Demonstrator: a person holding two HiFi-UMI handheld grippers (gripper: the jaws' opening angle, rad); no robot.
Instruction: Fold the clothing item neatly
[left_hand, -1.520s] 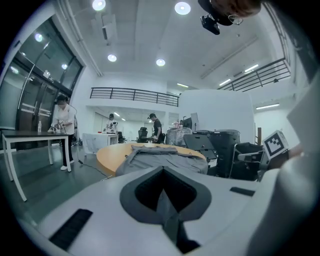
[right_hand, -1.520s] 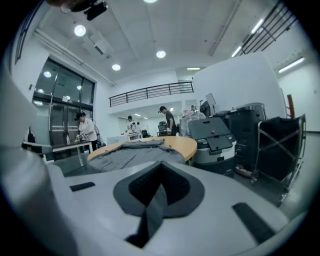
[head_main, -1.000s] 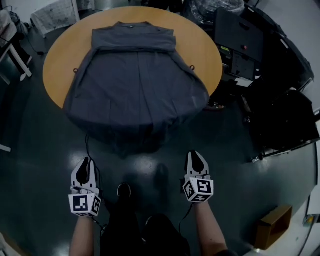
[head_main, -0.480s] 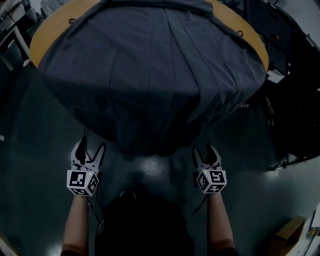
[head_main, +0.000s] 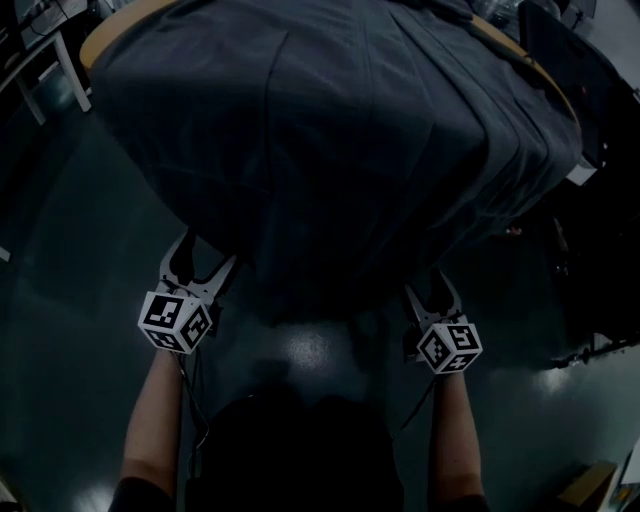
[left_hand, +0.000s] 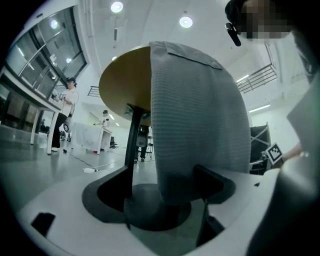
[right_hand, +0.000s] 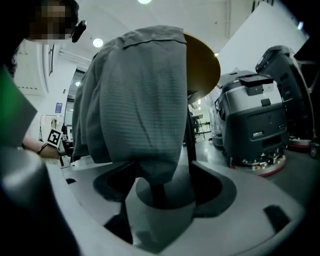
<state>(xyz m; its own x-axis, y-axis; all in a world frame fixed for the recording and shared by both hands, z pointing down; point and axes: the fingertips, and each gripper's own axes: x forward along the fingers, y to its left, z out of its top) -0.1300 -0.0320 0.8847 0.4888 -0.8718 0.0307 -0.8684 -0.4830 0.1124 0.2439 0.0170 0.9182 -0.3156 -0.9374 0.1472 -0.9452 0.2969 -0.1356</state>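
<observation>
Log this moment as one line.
garment: draped over table | left gripper: open, jaws just been opening, hem between, ungripped | right gripper: same

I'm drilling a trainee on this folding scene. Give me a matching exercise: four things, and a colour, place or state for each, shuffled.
1 garment
2 table top
3 left claw
4 floor machine

a tan
b open at the hem
c draped over table top
d standing on the floor

Pairs: 1c, 2a, 3b, 4d. The left claw's jaws have just been opening, hem between them.
</observation>
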